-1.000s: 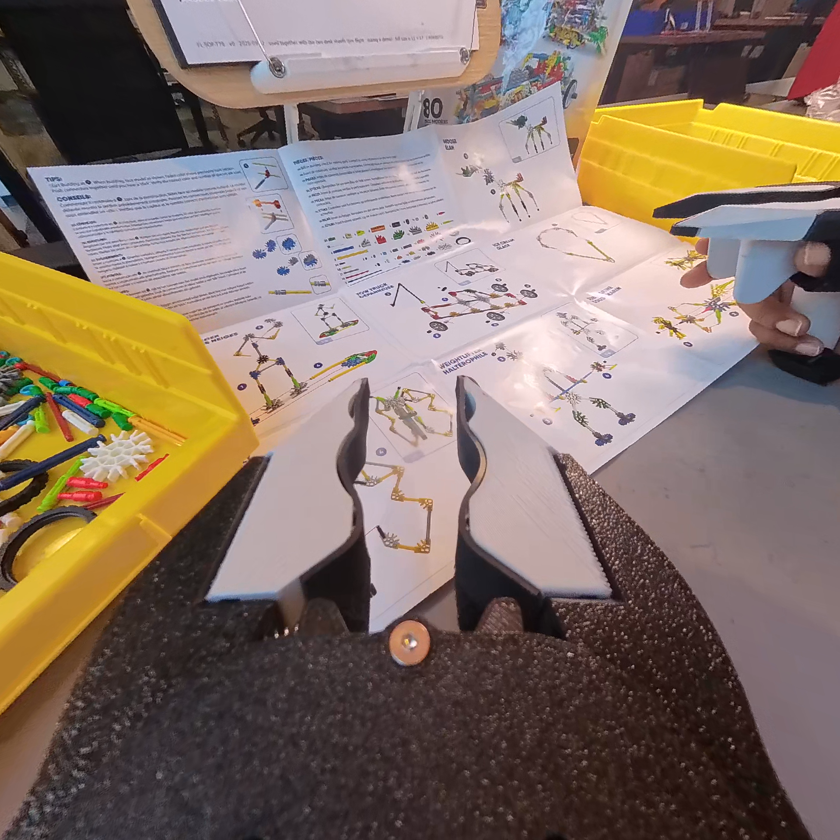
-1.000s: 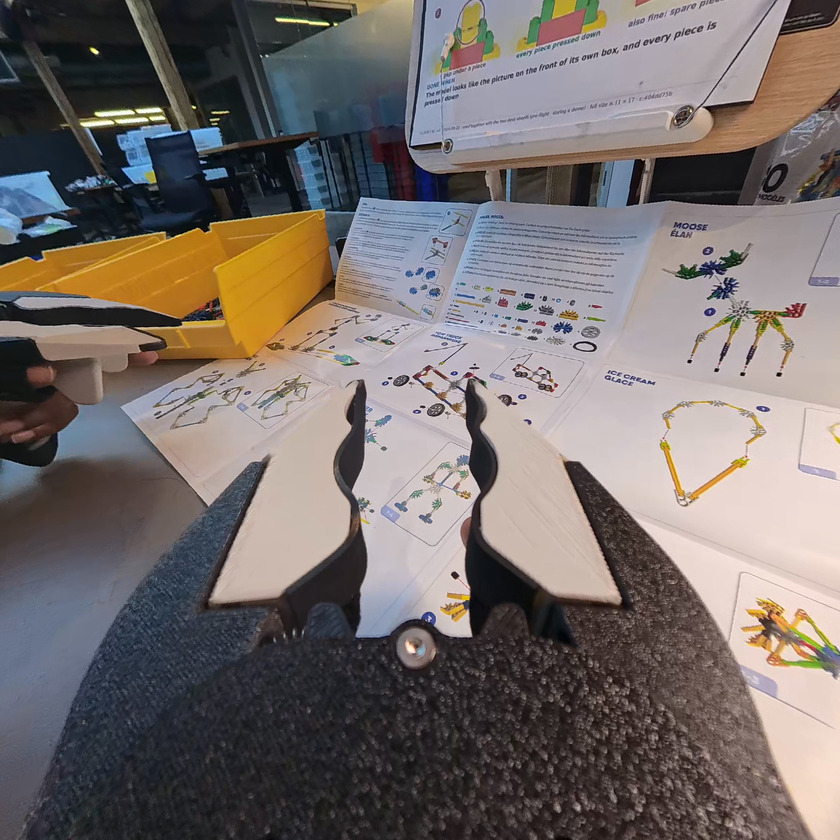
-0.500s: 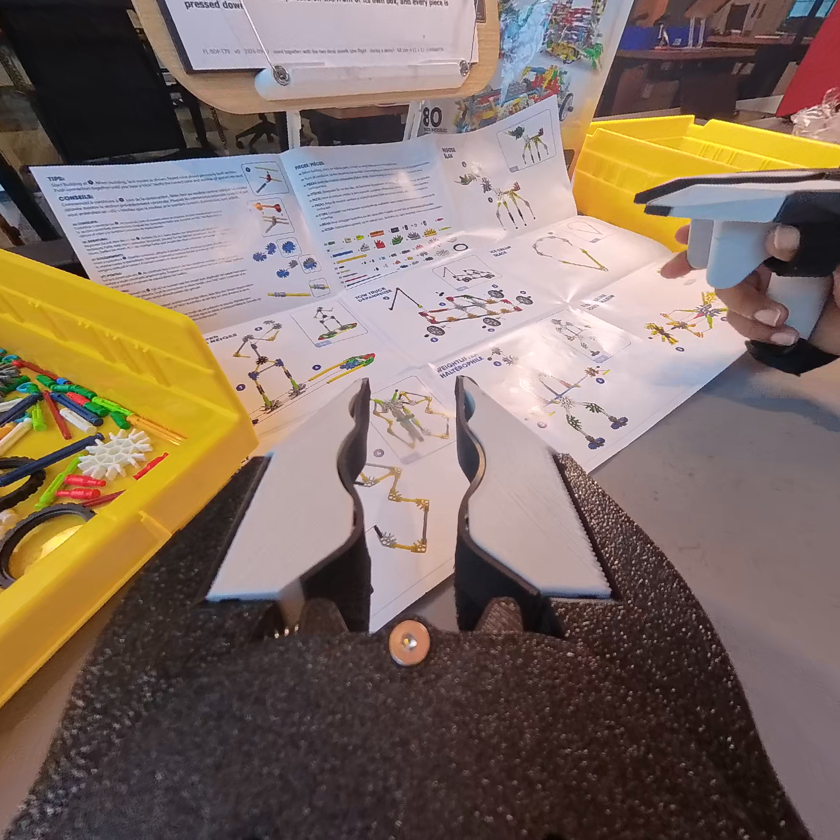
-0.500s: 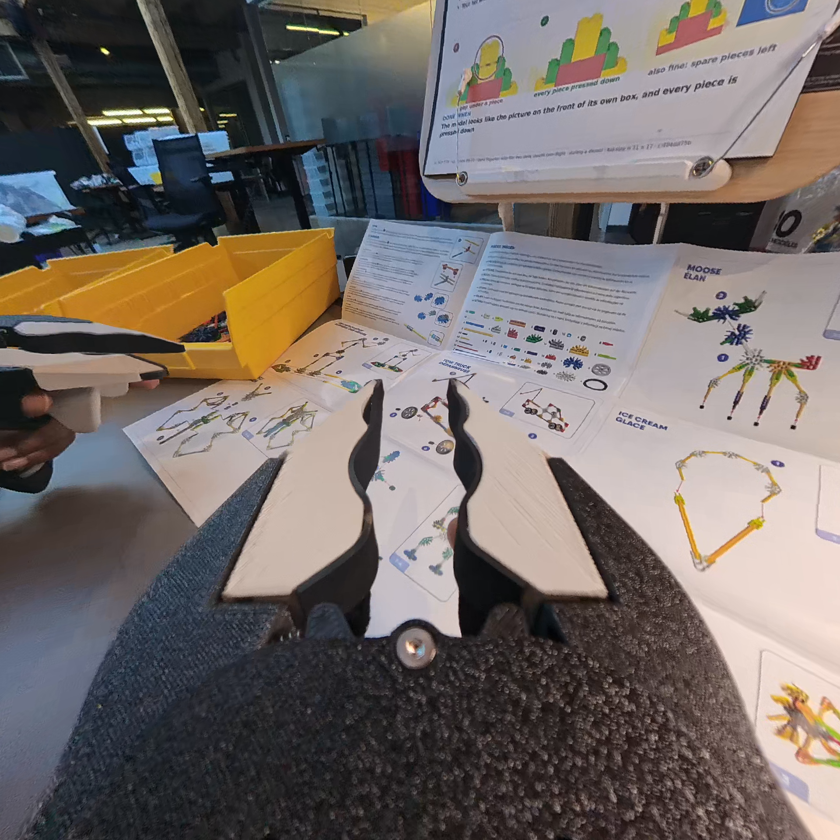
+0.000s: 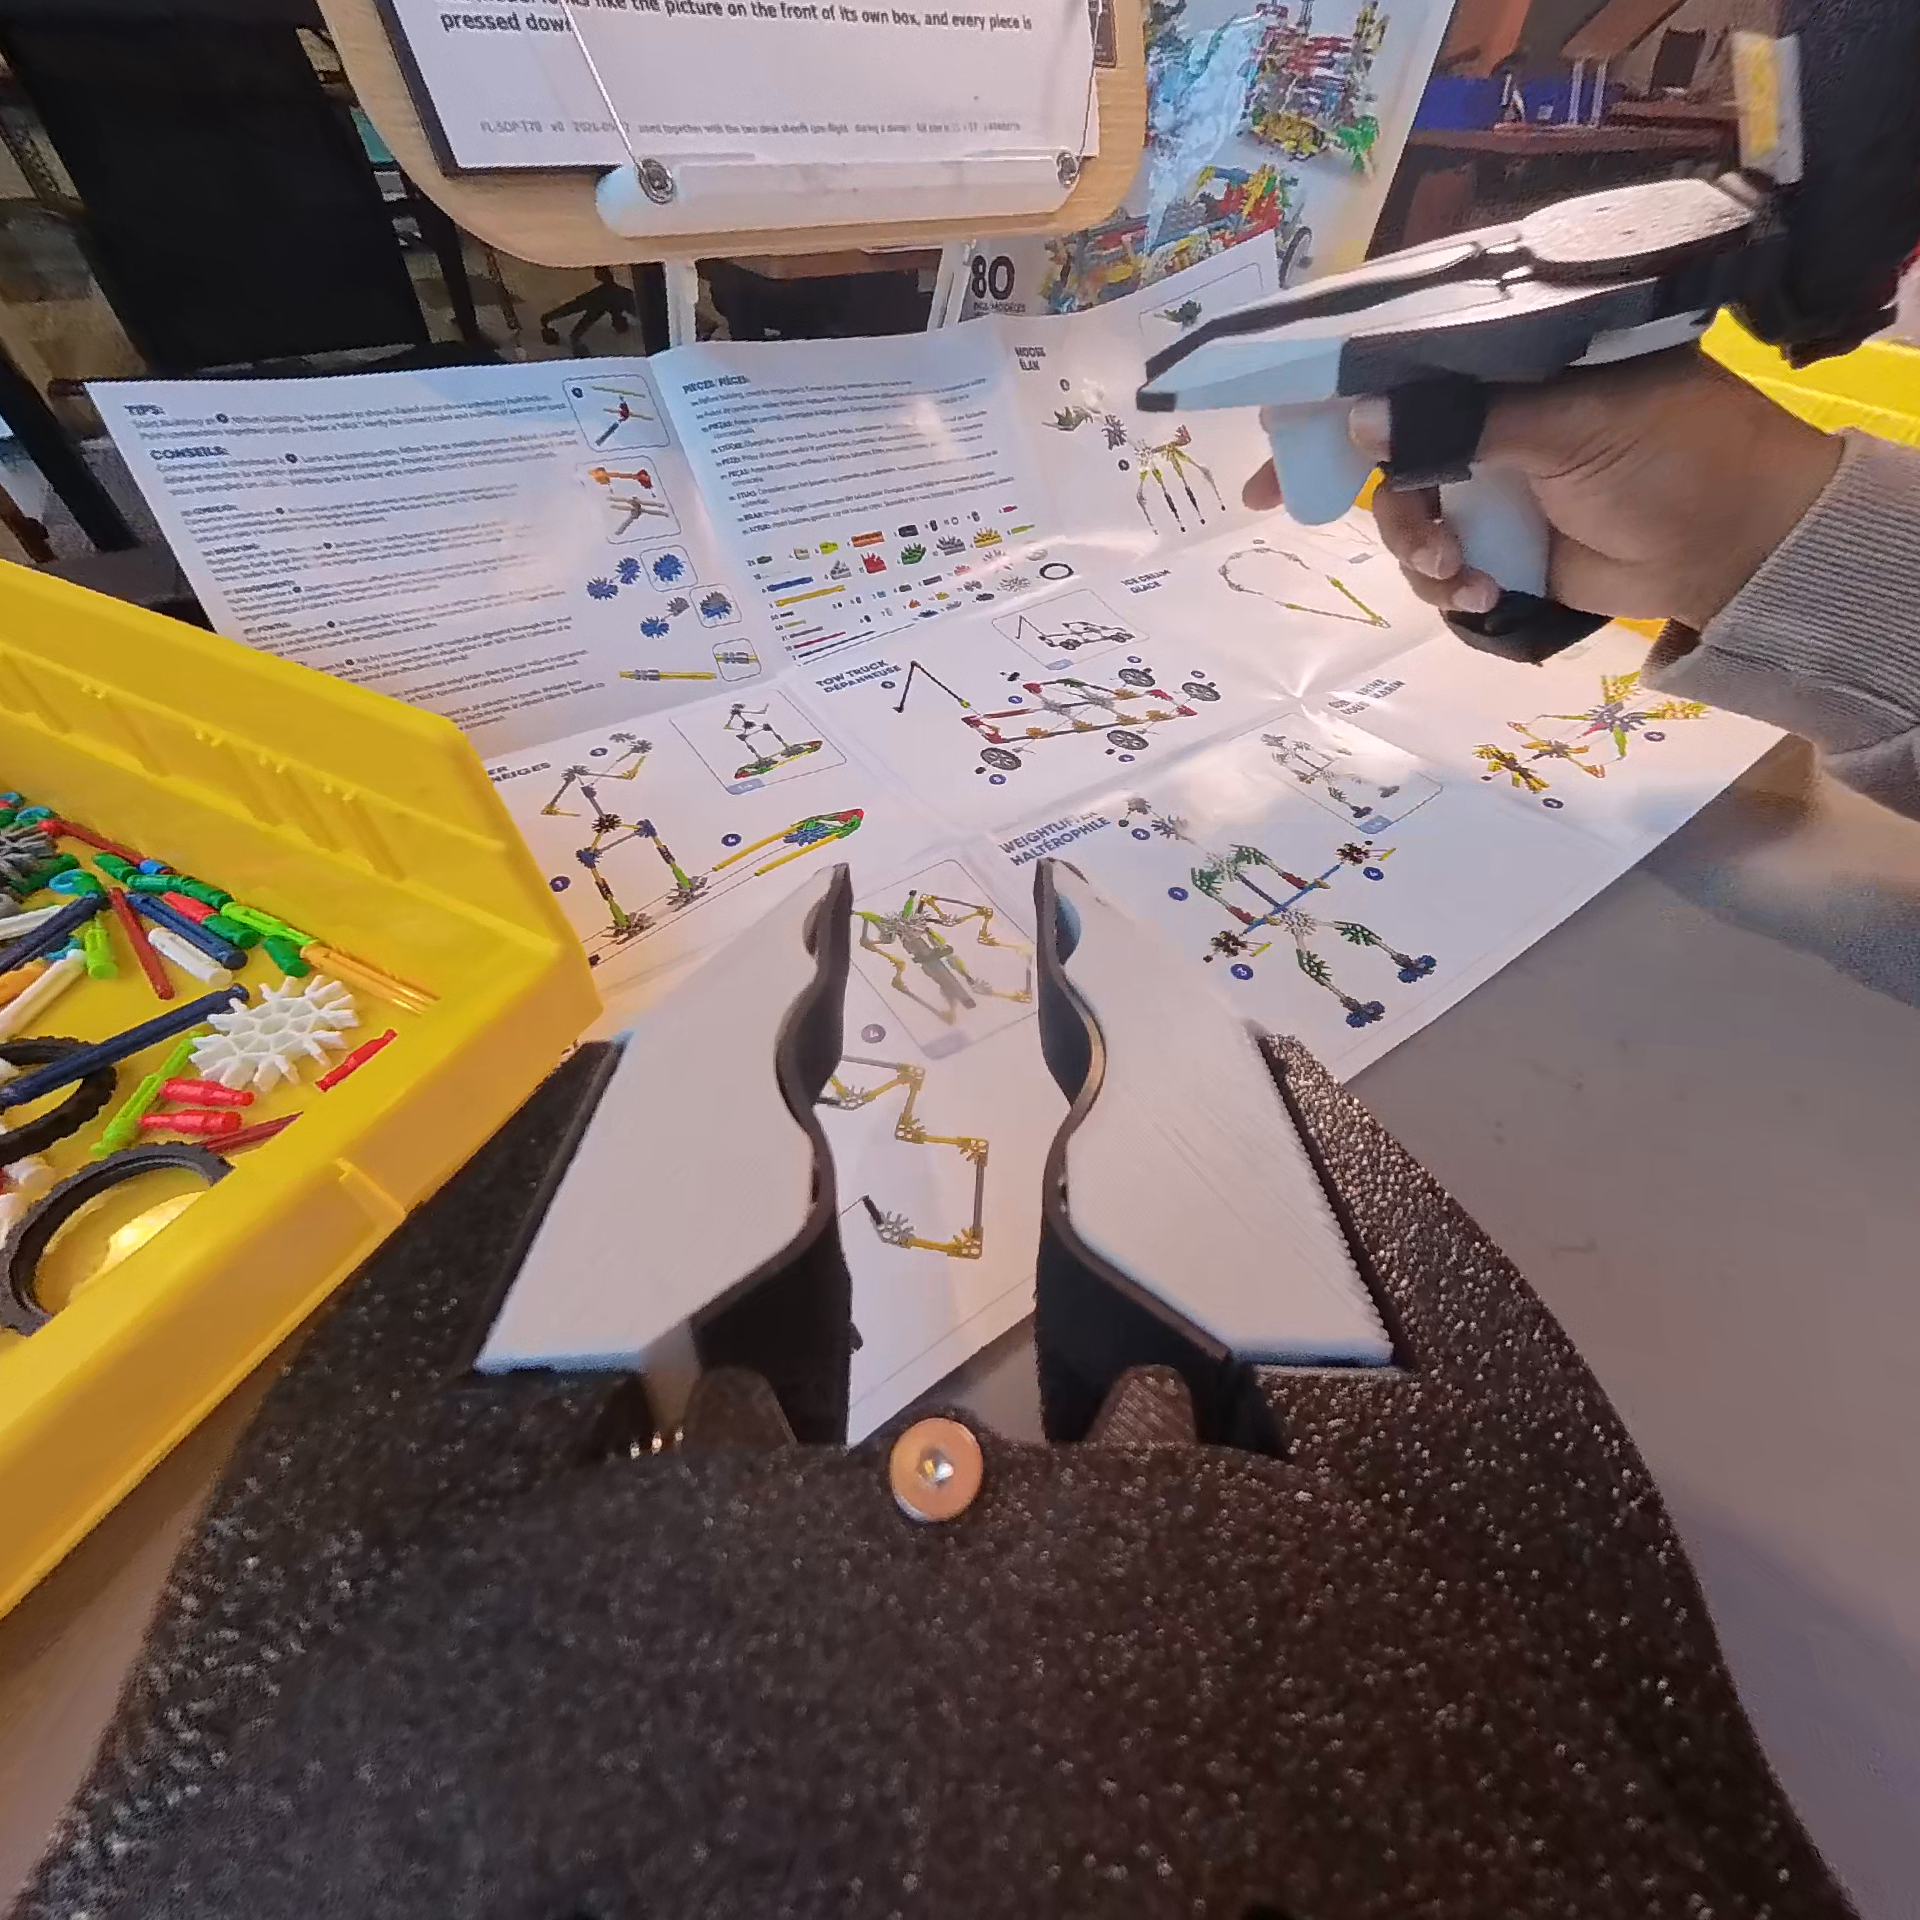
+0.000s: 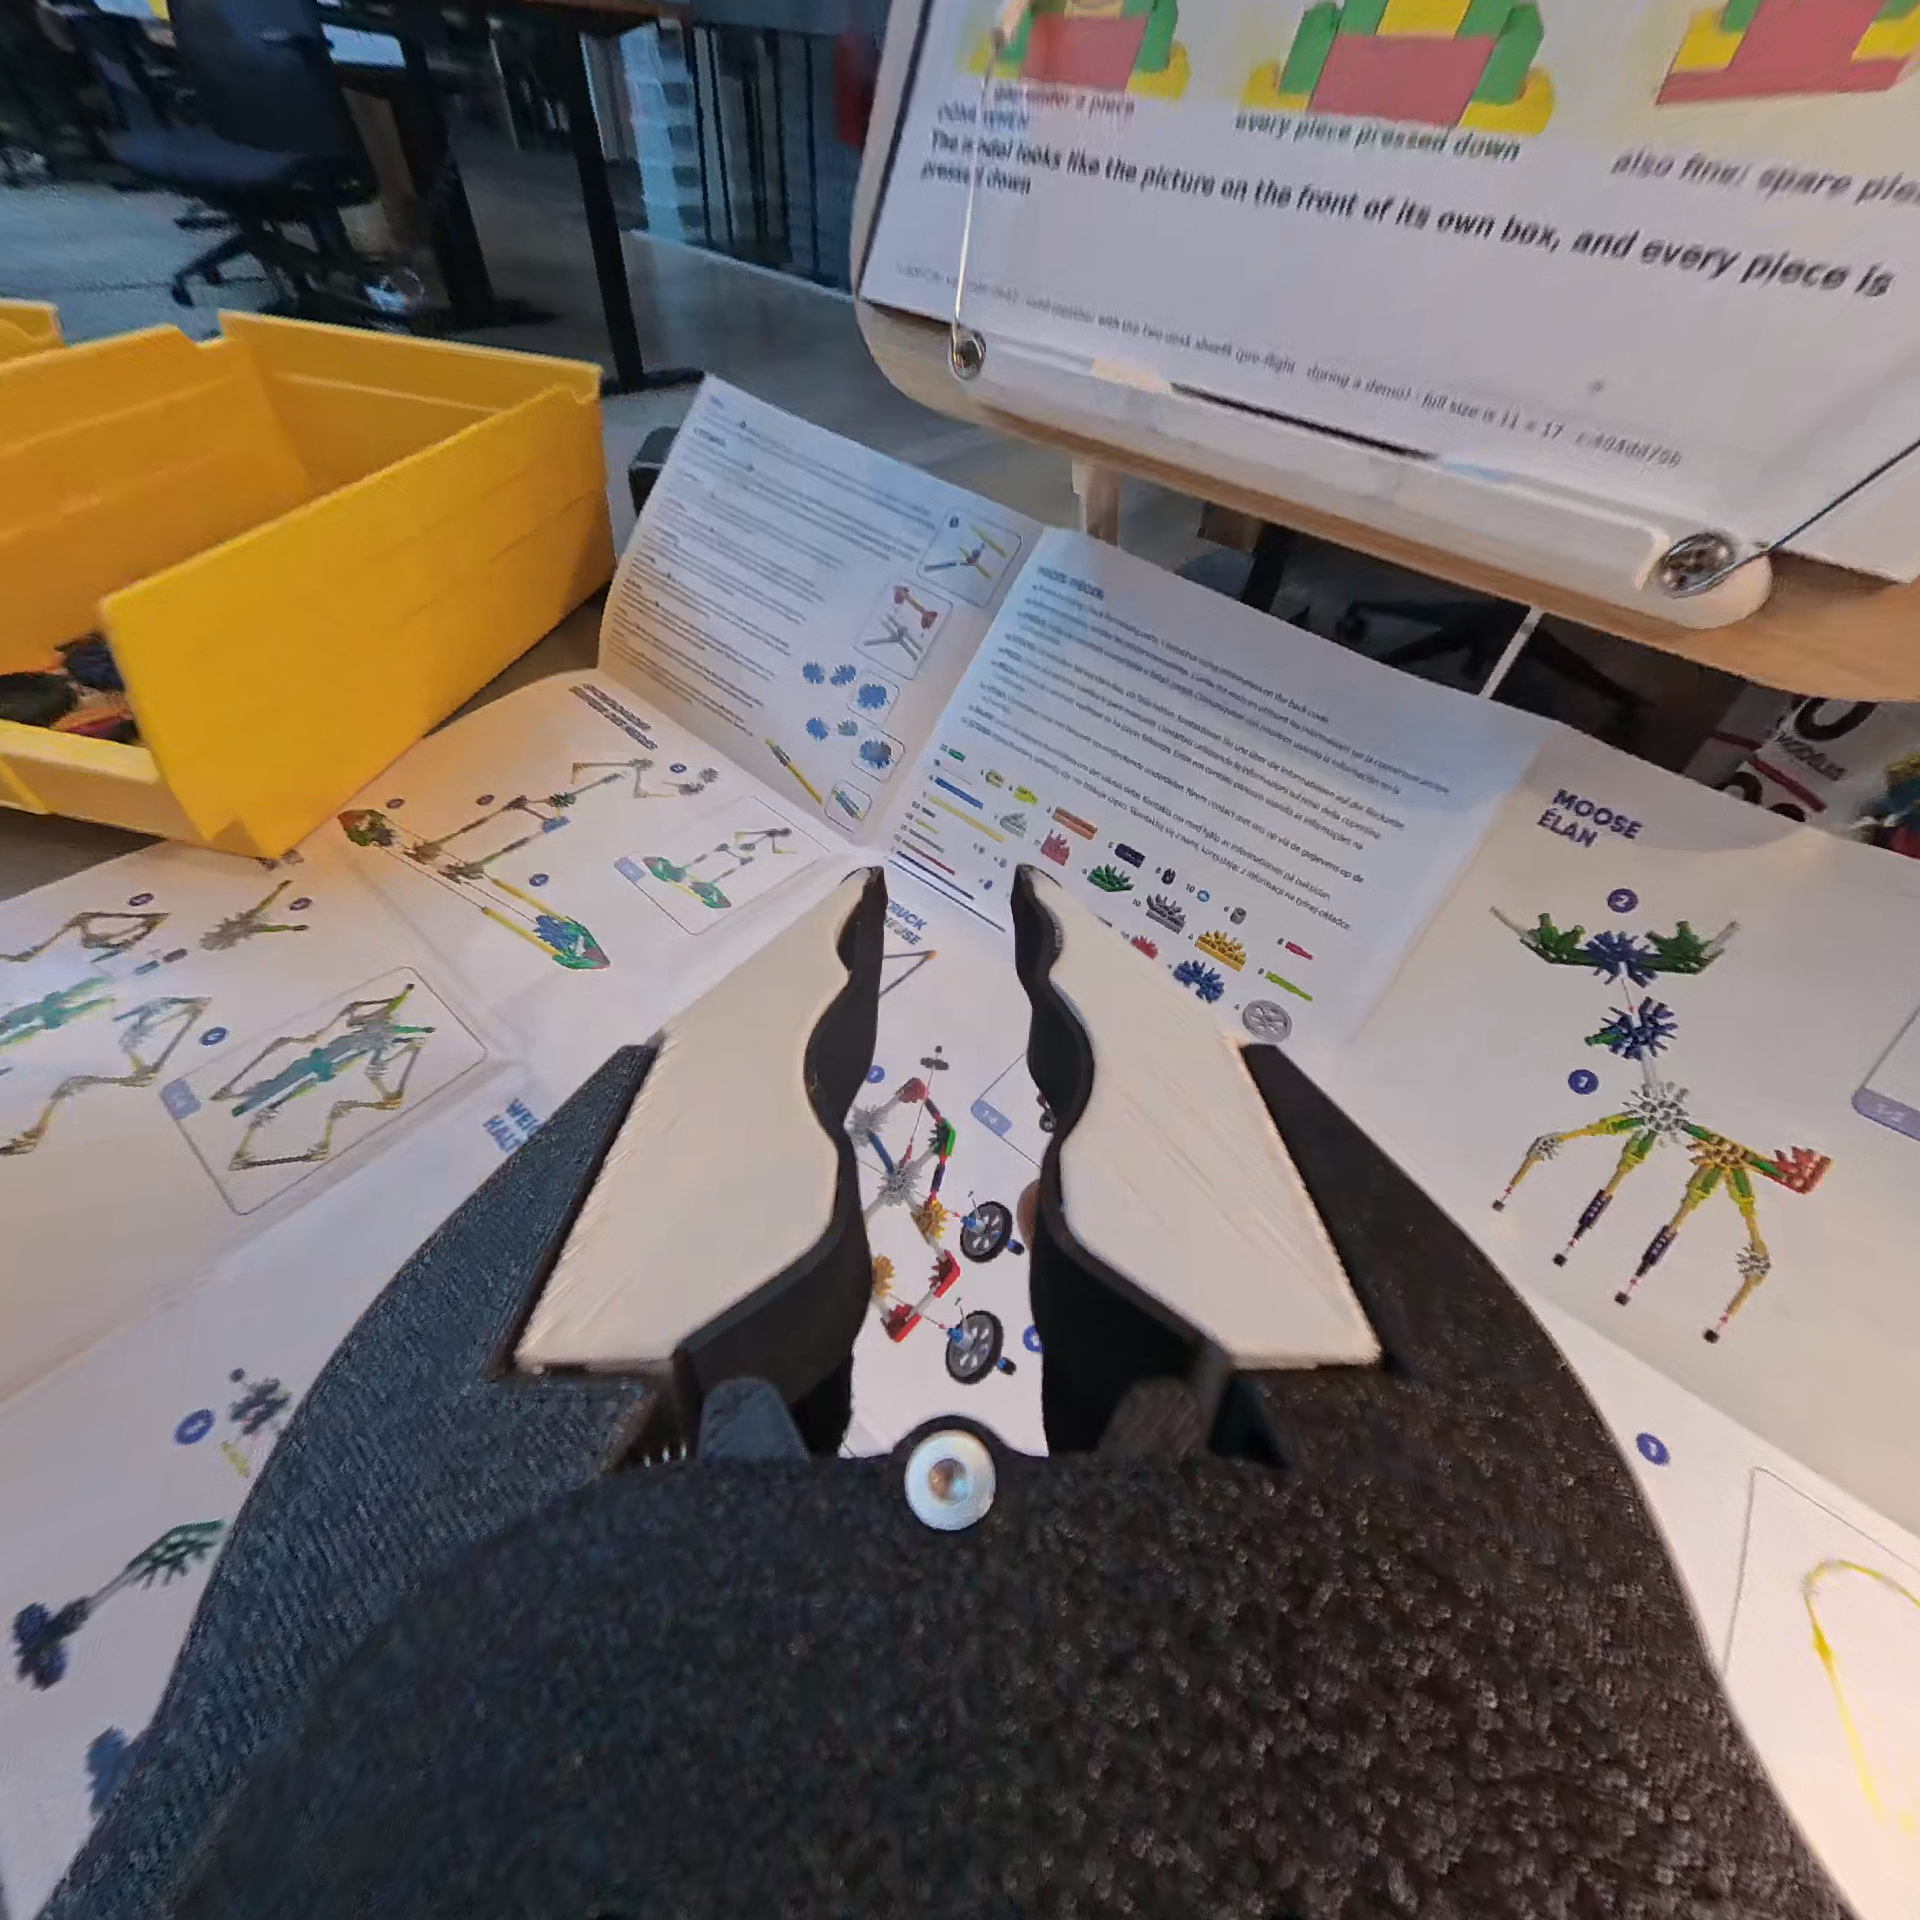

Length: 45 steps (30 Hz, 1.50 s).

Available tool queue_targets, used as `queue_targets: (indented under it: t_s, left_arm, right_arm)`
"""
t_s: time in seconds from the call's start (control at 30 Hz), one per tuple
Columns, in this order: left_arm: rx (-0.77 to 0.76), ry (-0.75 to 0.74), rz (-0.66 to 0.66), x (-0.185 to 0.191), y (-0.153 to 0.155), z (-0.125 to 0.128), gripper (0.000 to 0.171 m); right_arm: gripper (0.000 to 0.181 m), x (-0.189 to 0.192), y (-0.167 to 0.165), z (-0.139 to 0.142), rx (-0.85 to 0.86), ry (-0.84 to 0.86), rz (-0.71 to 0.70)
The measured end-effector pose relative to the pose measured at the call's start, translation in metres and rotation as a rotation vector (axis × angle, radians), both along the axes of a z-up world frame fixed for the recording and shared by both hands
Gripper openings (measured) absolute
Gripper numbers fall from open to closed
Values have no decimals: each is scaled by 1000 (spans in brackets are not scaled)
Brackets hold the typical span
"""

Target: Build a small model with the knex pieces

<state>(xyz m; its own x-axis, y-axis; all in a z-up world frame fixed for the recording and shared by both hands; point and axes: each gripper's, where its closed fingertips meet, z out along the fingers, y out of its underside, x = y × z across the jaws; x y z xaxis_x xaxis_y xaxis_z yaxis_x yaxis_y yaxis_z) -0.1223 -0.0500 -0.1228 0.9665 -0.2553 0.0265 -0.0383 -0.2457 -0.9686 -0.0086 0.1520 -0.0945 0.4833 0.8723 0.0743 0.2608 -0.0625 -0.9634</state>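
A large unfolded instruction sheet (image 5: 1039, 644) with pictures of rod-and-connector models lies on the grey table and leans up at the back; it also fills the right wrist view (image 6: 1143, 748). My left gripper (image 5: 943, 883) is open and empty, above the sheet's near edge. My right gripper (image 6: 948, 883) is open and empty, low over the middle of the sheet. It also shows in the left wrist view (image 5: 1164, 390), held by a hand at the upper right. A yellow bin (image 5: 436, 790) at the left holds several coloured rods, a white snowflake connector (image 5: 275, 1029) and black tyres.
A wooden stand with a clipped printed sheet (image 5: 769, 125) rises behind the instruction sheet, also close above my right gripper (image 6: 1455, 343). More yellow bins (image 6: 312, 582) stand at the left in the right wrist view. Bare grey table (image 5: 1662, 1299) lies at the right. My right fingertips sit around 25 cm from my left ones.
My right gripper has moved forward and left over the sheet, toward the stand; its jaws narrowed, then widened a little. My left gripper has barely moved and stays open.
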Motion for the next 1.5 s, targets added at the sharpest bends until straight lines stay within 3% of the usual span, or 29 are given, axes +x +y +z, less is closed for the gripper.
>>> queue_targets:
  t_s: [0.13,0.33,1.5]
  left_arm:
    - [-13,-6,4,-1,2,-5,36]
    - [-26,-28,-7,0,3,-8,36]
    - [-36,-75,-29,0,1,-8,38]
  right_arm:
    - [24,-6,17,-26,-48,-63,-2]
    - [15,0,11,-44,-54,-121,27]
    - [18,-6,-4,-77,-109,-230,99]
